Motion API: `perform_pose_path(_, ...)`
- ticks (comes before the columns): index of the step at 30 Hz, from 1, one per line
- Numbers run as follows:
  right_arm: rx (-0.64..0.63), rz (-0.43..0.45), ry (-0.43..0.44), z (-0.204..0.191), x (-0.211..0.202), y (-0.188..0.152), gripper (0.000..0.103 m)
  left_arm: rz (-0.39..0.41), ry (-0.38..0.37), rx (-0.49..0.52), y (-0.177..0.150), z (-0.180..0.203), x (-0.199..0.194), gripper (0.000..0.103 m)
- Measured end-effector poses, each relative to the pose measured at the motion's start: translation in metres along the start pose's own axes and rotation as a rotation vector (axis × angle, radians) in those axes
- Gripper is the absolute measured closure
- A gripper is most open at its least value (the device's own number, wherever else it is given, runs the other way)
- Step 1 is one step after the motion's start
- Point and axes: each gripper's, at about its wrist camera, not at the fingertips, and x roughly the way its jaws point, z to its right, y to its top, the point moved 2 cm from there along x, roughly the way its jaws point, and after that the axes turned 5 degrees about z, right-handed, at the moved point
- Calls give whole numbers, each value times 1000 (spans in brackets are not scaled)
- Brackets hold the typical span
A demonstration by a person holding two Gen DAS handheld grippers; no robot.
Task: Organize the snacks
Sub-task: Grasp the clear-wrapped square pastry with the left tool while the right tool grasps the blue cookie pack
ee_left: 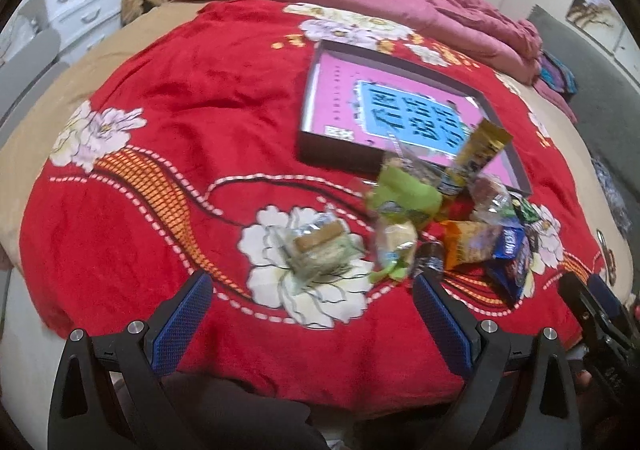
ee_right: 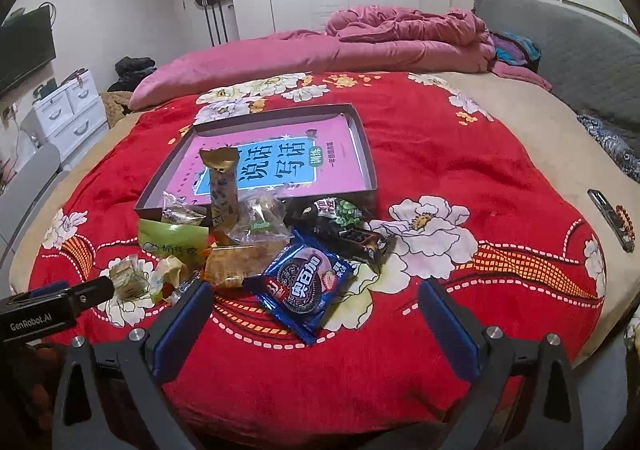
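A pile of snack packets lies on the red flowered blanket (ee_right: 440, 153) in front of a shallow dark box (ee_right: 370, 153) with a pink and blue book in it. The pile includes a blue Oreo packet (ee_right: 306, 286), a dark chocolate packet (ee_right: 360, 240), a green packet (ee_right: 176, 240), a gold stick packet (ee_right: 222, 185) leaning on the box, and a clear-wrapped cake (ee_left: 320, 246). My left gripper (ee_left: 312, 298) is open and empty, just short of the clear-wrapped cake. My right gripper (ee_right: 316, 310) is open and empty, with the Oreo packet between its fingers.
The box also shows in the left wrist view (ee_left: 340, 155). A pink quilt (ee_right: 408, 29) is heaped at the far side of the bed. A grey headboard (ee_right: 560, 49) is at the right, white drawers (ee_right: 68, 109) at the left. A dark small object (ee_right: 608, 217) lies near the right edge.
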Motion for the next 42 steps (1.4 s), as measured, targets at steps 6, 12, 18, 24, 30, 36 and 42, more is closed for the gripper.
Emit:
perform_pose_path(6,33,-9,0,6,8,2,0,-43,25,-24,3,-11,14,3)
perform_pose_path(12,54,-53,-10,10,26,2,0,-74,42,-51,9,-14,36,3)
perform_pose_path(18,74,-110,-13,15,47,-2,0,-110,70,-31,11,-8,59,3)
perform_pose_path(24,91,-156,3,15,66,-6,0,-109,81,-26,10,-5,66,3)
perform_pose_path(30,135,-210,62,10,81,-8,6,-91,89,3,10,1,67,4)
perform_pose_path(36,166,-224,104,5,95,-6,22,-90,78,3,10,3,68,16)
perform_pose_path(42,199,-219,135,11,101,-6,34,-81,58,13,10,8,68,32)
